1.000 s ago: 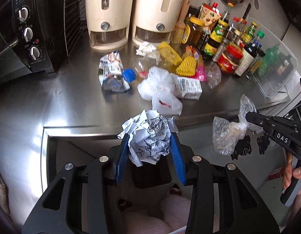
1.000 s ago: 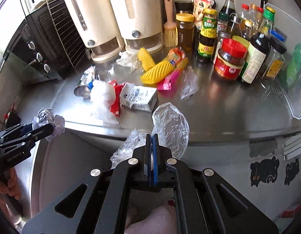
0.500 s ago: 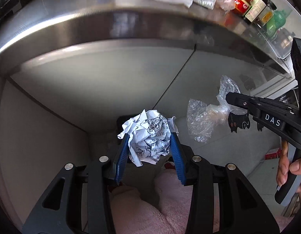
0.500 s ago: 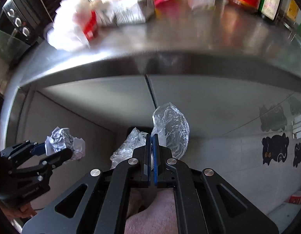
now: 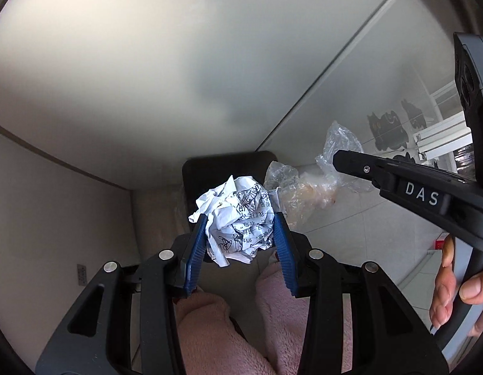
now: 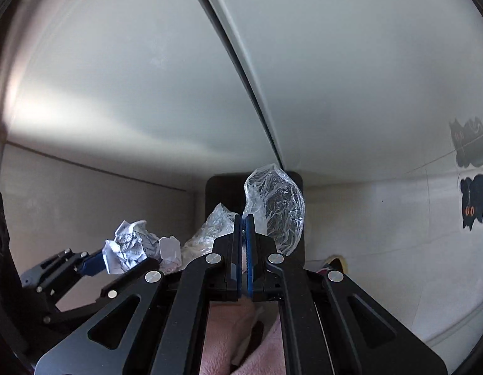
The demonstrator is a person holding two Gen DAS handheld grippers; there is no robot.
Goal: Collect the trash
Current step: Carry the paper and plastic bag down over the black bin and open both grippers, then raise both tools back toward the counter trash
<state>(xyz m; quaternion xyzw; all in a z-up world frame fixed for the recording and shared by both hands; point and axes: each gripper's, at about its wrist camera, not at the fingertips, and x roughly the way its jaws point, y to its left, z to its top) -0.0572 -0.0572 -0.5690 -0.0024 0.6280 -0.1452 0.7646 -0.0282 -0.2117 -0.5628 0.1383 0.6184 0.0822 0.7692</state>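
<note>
Both grippers have dropped below the counter since a second ago: the steel worktop with the remaining trash is out of both views, replaced by pale cabinet doors (image 5: 179,62) and the floor.

Left gripper (image 5: 240,228): blue pads clamped on a crumpled paper ball (image 5: 238,218), white with black print, one pad on each side, jaws partly apart around it. Grip looks unchanged from the earlier frames.

Right gripper (image 6: 244,218): pads pressed together, pinching a clear plastic bag (image 6: 274,206). The bag bulges up and to the right of the tips, with a second lobe hanging to the left. In the left wrist view the same bag (image 5: 304,187) trails from the right gripper's tip (image 5: 338,159), just beside the paper ball but apart from it.

Dark bin (image 5: 229,168) sits on the floor against the foot of the cabinet, directly past both sets of fingertips. Paper ball and bag overlap its opening in view, neither inside yet.

Pink fuzzy slippers (image 5: 210,328) visible beneath the grippers. A hand (image 5: 454,287) wraps the right gripper's handle. Black cat stickers (image 6: 474,200) on the wall at right.
</note>
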